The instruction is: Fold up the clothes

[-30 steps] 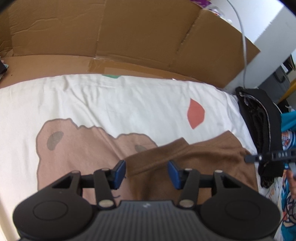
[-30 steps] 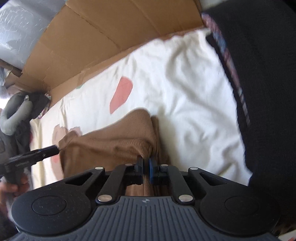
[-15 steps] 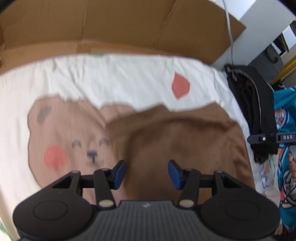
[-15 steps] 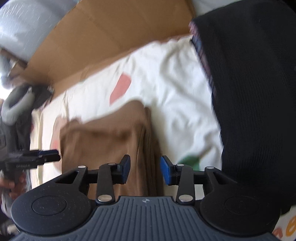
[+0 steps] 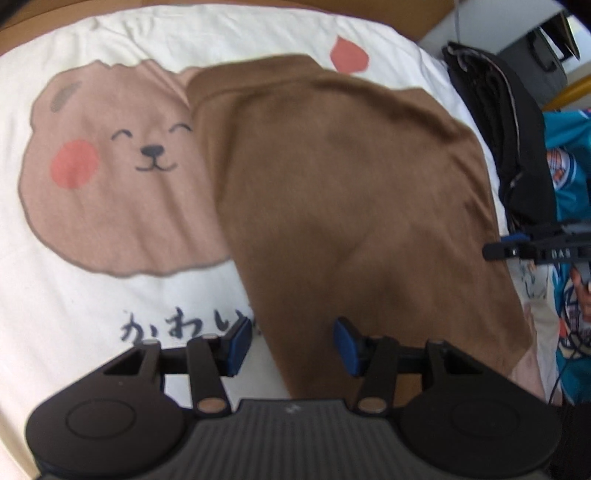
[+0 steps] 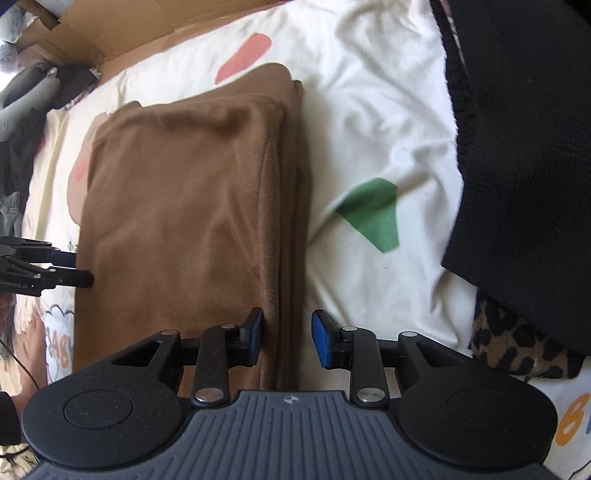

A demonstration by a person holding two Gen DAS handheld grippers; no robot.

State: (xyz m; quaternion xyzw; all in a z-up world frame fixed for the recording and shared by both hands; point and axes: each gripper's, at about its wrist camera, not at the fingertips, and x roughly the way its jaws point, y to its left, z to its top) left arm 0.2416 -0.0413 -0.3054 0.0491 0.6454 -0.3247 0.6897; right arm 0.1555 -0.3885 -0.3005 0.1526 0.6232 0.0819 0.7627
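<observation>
A brown garment point(image 5: 351, 192) lies folded into a long rectangle on a white sheet with a bear print point(image 5: 110, 166). In the left wrist view my left gripper point(image 5: 291, 345) hangs open over the garment's near left edge, nothing between its blue pads. In the right wrist view the same brown garment point(image 6: 184, 206) shows stacked layers along its right side, and my right gripper point(image 6: 286, 338) stands open astride that edge without gripping it. The left gripper point(image 6: 55, 273) also shows at the garment's left side, and the right gripper point(image 5: 535, 251) reaches in from the right.
A black garment point(image 6: 524, 147) is heaped at the right over a leopard-print piece point(image 6: 517, 347). A black and a teal garment point(image 5: 569, 155) lie right of the sheet. Cardboard point(image 6: 110, 33) walls off the far side. Dark and grey clothes point(image 6: 22, 110) sit at far left.
My right gripper let go of the brown garment's edge and opened. Both grippers drew back toward the near side, and the garment now lies flat in its folded shape.
</observation>
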